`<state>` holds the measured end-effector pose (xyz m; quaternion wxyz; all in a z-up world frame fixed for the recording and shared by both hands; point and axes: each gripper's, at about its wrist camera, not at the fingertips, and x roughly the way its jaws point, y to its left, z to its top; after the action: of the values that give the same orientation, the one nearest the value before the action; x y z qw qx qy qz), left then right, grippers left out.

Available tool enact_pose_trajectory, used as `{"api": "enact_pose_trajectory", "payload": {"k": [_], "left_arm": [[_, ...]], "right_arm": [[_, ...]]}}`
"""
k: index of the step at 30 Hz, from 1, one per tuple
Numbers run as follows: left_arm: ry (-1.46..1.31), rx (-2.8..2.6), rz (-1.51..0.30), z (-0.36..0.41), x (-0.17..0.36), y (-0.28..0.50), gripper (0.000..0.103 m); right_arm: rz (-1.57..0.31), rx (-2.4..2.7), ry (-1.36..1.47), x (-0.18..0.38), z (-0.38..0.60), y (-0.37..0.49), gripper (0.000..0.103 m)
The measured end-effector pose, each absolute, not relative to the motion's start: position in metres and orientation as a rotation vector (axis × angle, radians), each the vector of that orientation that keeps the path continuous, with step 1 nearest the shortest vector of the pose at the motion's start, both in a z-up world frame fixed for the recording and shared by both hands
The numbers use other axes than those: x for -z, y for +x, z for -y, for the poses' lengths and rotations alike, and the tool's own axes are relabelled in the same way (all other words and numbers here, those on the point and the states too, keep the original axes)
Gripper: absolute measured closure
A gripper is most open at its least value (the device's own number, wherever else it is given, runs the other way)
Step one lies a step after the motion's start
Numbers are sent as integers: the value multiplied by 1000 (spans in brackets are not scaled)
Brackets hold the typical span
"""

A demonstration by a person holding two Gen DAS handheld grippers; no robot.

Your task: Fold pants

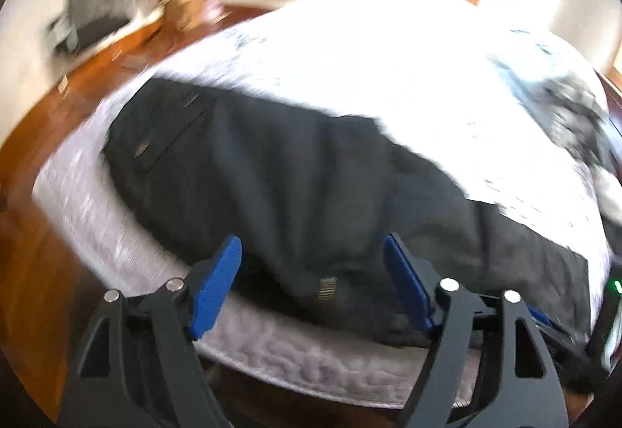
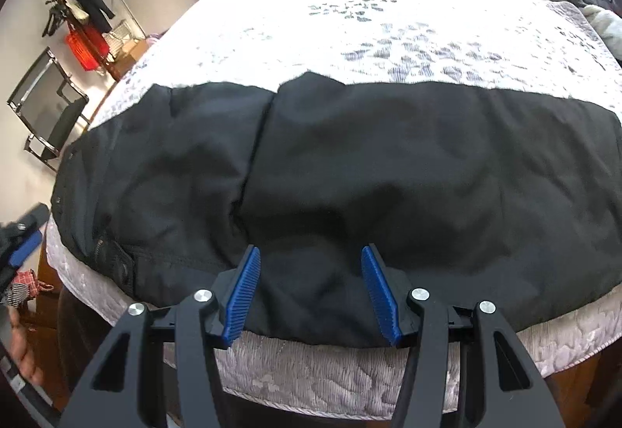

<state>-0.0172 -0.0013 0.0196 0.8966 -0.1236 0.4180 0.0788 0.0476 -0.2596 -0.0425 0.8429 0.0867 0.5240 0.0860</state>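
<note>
because the black pants (image 2: 350, 171) lie flat near the front edge of the bed (image 2: 311, 369), with one side already laid over the other, a wrong pull could drag them off onto the floor. the left gripper (image 1: 311, 288) is wide, with nothing between its blue fingers (image 1: 215, 288). the right gripper (image 2: 311, 296) is partly apart, over the near edge of the pants, and its pads do not seem to press on the cloth, so it holds nothing.

if a gripper bites only the top layer, the bottom layer would stay behind and the fold would come out crooked. if it grabs the bed cover too, that would lift along with the pants and make lumps. the cloth looks soft and floppy, so a quick pull could make it bunch up.

the left view is blurry, so the pocket and seams are hard to see there. the far end of the legs is cut off on the right side in both views. the cloth is so dark that its layers are hard to tell apart. the sunny part of the bed is washed out white.
</note>
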Motion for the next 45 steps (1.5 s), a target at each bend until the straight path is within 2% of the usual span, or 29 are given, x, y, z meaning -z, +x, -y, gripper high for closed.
{"api": "enact_pose_trajectory", "payload": {"k": [5,11,12,15,20,24,28,36,41,42,44,45], "left_arm": [[-104,4,-915,61,-8,16,21],[100,31,-1040,97,39,45,25],[106,30,-1052,98,44,48,28],[72,45,-1032,105,38,44,29],[98,108,-1010,146,30,38,24],[114,139,-1017,176,32,38,21],[132,150,-1026,194,36,36,19],[182,134,-1052,201,46,34,16],[169,109,-1071,193,50,37,15],[166,104,-1075,191,50,37,15],[171,92,-1074,189,51,38,14],[178,80,-1072,187,51,39,14]], "right_arm": [[-1129,-153,118,53,253,58,48],[-1151,-173,244,66,277,66,49],[-1132,-163,268,61,287,63,49],[-1120,-82,316,48,327,49,49],[-1159,174,361,45,417,10,48],[-1154,302,546,53,487,-26,40],[-1093,382,733,62,546,-51,38],[-1014,335,954,95,589,-43,38],[-982,315,907,97,585,-20,38],[-987,320,892,98,585,-15,44],[-981,329,866,95,583,-9,62],[-965,324,864,92,582,-8,77]]}}
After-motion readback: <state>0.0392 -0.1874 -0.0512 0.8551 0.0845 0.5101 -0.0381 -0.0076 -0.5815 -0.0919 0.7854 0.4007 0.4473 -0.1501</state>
